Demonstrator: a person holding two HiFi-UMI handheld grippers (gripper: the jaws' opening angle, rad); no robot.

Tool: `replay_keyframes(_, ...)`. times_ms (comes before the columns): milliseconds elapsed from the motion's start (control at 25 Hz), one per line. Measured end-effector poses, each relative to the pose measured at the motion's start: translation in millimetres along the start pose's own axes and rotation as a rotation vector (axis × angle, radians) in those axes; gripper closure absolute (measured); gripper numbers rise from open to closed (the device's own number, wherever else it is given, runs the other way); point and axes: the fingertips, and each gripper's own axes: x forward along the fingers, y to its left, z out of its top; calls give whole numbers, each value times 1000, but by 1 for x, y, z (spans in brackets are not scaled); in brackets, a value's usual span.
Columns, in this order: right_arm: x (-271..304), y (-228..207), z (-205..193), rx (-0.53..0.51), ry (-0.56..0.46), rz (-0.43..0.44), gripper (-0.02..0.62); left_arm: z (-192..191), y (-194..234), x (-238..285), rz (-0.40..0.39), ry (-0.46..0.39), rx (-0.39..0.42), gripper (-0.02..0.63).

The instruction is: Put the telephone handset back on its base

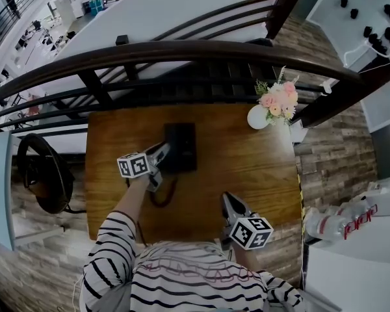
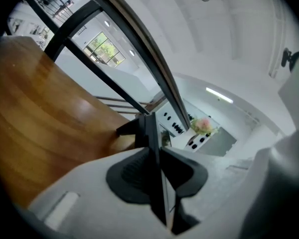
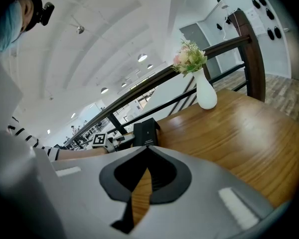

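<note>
From above, my left tongs (image 1: 161, 153) reach the left edge of the black base (image 1: 185, 142) on the table (image 1: 247, 168), with a cord (image 1: 161, 199) looping toward me. My right tongs (image 1: 226, 200) hang near the front edge. In the left gripper view, the jaws pinch the handset (image 2: 150, 133), a thin, glossy black slab seen edge-on, right by the base. In the right gripper view, the jaws are pressed together with nothing in them, and the base stands beyond, boxy and black.
</note>
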Motion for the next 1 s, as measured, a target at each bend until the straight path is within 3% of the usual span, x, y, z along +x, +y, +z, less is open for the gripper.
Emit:
replay_keyframes(200,2,4,2,-6,2,1,595,-1,9,-2,-17,15,-29,540)
replay_keyframes(480,2,5,1,-9,8,-6,594,3,6,-1,-101,-1,-120,541)
replay_keyframes(1000,2,12,-2,-8,-3,-21,595,2,21,-3,6,11,-58,489)
